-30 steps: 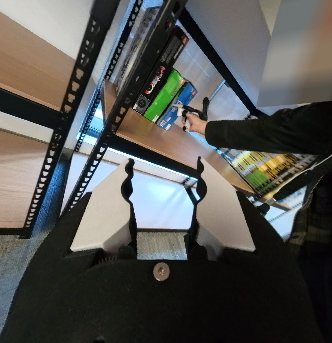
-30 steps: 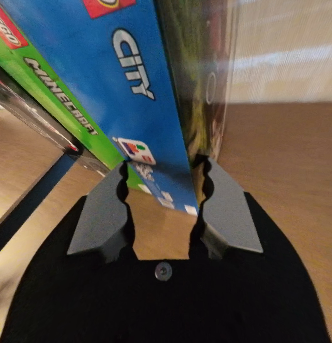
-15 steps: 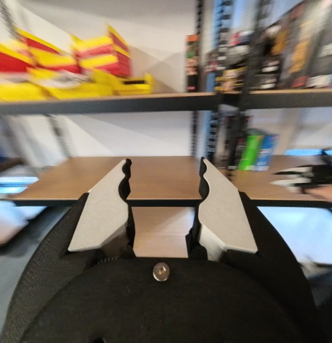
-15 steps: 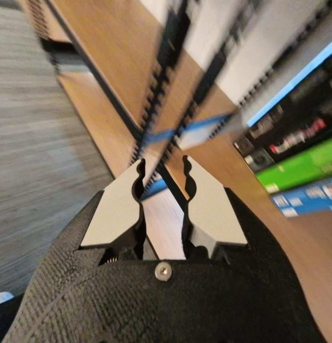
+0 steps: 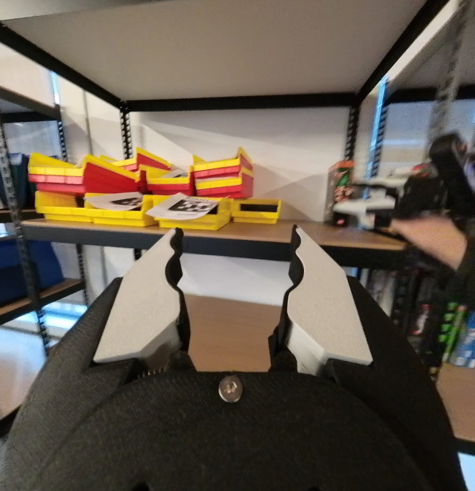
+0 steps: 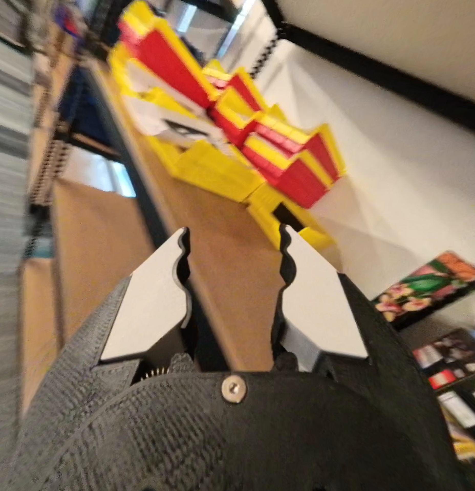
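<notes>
Both views have swung off the boxed sets and carpet onto a wooden shelf (image 5: pixel 324 233) of yellow and red bins (image 5: pixel 140 191), which sit at its left and middle with printed sheets (image 5: pixel 183 210) on top. Left claw (image 5: pixel 236 233) hangs short of the shelf edge, jaws apart, holding nothing. Right claw (image 6: pixel 232 233) is tilted, jaws apart and empty, near the end yellow bin (image 6: pixel 289 220). Judging by the blur, a fast sweep could knock that bin or the loose sheets.
</notes>
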